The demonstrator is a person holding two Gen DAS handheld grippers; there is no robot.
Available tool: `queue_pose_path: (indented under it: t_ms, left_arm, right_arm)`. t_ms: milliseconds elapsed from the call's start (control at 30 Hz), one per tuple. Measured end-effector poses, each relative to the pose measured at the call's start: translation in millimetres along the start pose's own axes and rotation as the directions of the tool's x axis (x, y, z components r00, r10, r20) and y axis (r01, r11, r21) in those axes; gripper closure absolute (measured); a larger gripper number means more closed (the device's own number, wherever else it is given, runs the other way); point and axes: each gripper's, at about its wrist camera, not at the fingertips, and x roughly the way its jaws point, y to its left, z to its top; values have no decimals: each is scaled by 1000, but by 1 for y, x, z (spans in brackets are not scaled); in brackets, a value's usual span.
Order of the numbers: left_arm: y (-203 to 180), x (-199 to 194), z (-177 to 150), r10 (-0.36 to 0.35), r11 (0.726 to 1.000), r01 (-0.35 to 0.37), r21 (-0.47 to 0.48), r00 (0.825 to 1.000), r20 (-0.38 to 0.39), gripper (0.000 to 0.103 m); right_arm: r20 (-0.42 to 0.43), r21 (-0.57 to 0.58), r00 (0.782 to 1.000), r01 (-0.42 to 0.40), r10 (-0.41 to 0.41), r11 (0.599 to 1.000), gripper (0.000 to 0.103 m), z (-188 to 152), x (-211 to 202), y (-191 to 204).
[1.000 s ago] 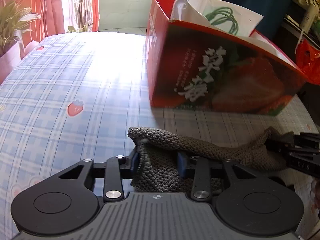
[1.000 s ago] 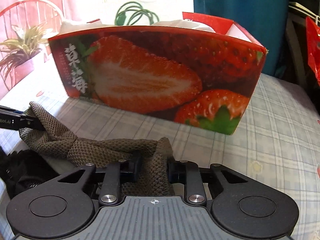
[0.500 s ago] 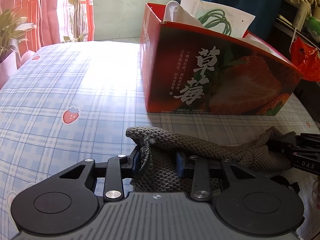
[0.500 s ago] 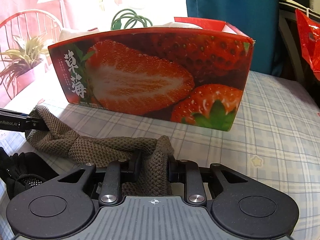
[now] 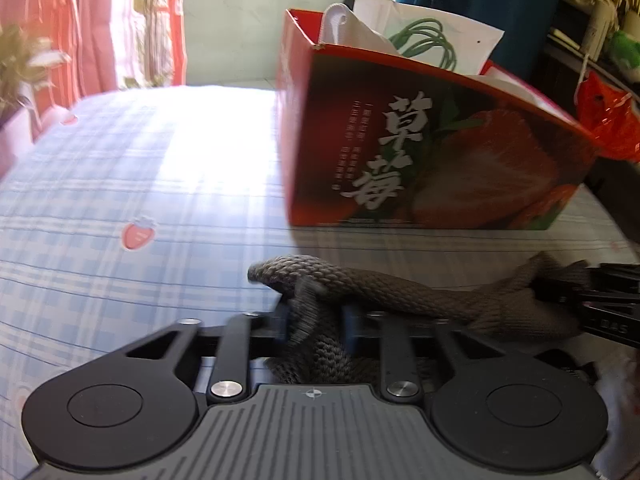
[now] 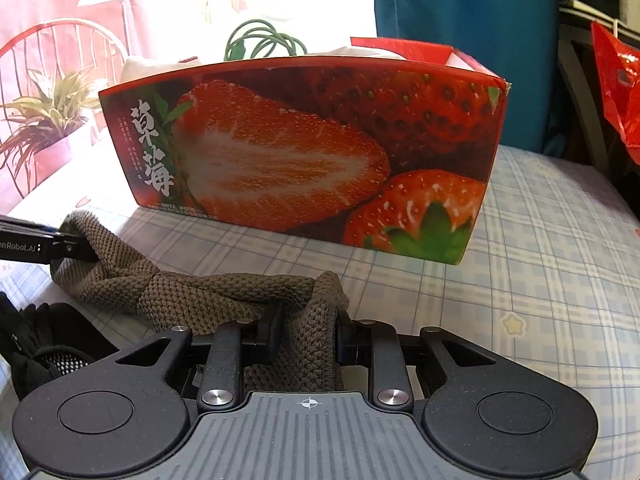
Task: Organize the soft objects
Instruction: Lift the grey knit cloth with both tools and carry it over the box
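Knit cloth on bedsheet, box behind.

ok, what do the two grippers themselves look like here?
Both look alike: the left tool and the right tool are matte black, each with two round discs, linkage bars with silver screws and a grey ribbed plate with a crosshair mark. White lettering shows on each tool's side in the other's view.

Left tool pinches knitted cloth before the strawberry box.
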Motion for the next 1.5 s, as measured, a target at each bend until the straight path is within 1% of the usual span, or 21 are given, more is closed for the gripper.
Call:
queue_pose_path:
  t_ms: [33, 100, 200, 333, 567, 667, 967, 1167, 1300, 1400, 1500]
  left_arm:
    - [0, -1, 0, 2, 1000, -2, 1, 1000, 0, 84]
    - [-2, -5, 1, 1, 1000, -1, 16, 1000, 5, 85]
    - [-3, -13, 2, -10, 1000, 9, 22, 1000, 25, 86]
    - [-8, -30, 10, -18, 999, 15, 45, 997, 71, 86]
    - [-24, -66, 36, -55, 996, 40, 85, 982, 182, 86]
    - [-32, -75, 47, -77, 994, 57, 98, 974, 214, 86]
    - [-46, -82, 67, -122, 990, 100, 101, 963, 242, 86]
    - [-49, -87, 88, -124, 989, 95, 117, 954, 272, 86]
    - [-48, -81, 109, -114, 989, 82, 122, 952, 284, 86]
    - [-50, -75, 124, -106, 989, 72, 128, 953, 283, 86]
    - [-52, -64, 135, -87, 989, 49, 142, 959, 270, 86]
  right_arm:
    - [-6, 20, 1000, -19, 19, 1000, 90, 1, 0, -2]
    - [-6, 39, 1000, -19, 20, 999, 92, 4, -3, -4]
    - [18, 47, 1000, -22, 22, 999, 92, 5, -12, -6]
    - [64, 54, 998, -29, 25, 998, 92, 10, -27, -9]
    - [154, 47, 988, -27, 20, 999, 92, 33, -56, -17]
    - [184, 26, 983, -20, 15, 999, 92, 44, -67, -20]
    - [243, -16, 970, 2, 2, 1000, 92, 74, -90, -32]
    - [280, -58, 960, 17, 0, 998, 92, 105, -95, -36]
    - [297, -103, 955, 51, -18, 993, 92, 130, -90, -33]
    - [309, -120, 951, 76, -36, 990, 92, 145, -84, -30]
    - [312, -136, 949, 94, -48, 986, 92, 155, -73, -27]
